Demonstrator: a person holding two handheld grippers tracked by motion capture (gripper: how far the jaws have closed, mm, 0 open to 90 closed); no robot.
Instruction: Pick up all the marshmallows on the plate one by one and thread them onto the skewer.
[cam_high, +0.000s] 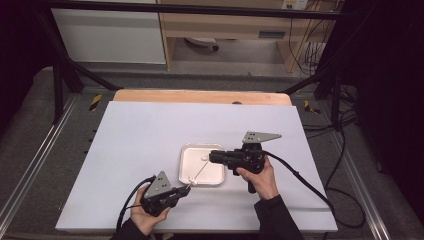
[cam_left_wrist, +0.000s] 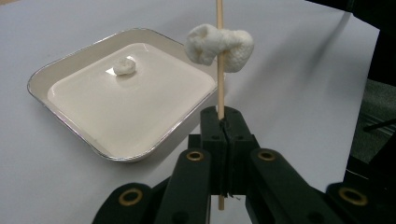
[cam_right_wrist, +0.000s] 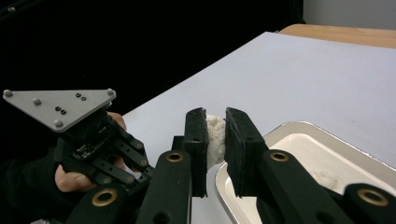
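Running from the left gripper (cam_high: 181, 192) up and to the right over the tray, a thin pale wooden skewer (cam_high: 197, 175) keeps its long axis on a diagonal in the high view, its far end reaching toward the right gripper (cam_high: 212, 157). The left gripper's jaws are pressed together on the skewer's lower end. In the left gripper view the skewer (cam_left_wrist: 219, 70) rises straight up from the closed jaws, with a lumpy white marshmallow-like piece (cam_left_wrist: 219, 46) threaded on it well above them.

The right gripper view shows its own jaws clamped on a soft white piece (cam_right_wrist: 215, 137), with the left gripper (cam_right_wrist: 135, 175) and its grey three-cornered plate (cam_right_wrist: 58, 107) beyond, held in a hand (cam_right_wrist: 70, 179). I cannot tell whether this piece is the one on the skewer.

A shallow square cream tray with a silver rim (cam_high: 186, 172) lies on the surface between the two grippers. The left gripper view shows a second small white lump (cam_left_wrist: 124, 66) resting on the tray's floor (cam_left_wrist: 121, 102), which the high view barely resolves.

The surface is a white sheet (cam_high: 150, 135) laid over a light wooden top (cam_high: 200, 96). Beyond it stand a black metal frame (cam_high: 60, 75), pale wooden furniture (cam_high: 225, 25) and hanging dark cables (cam_high: 312, 50).
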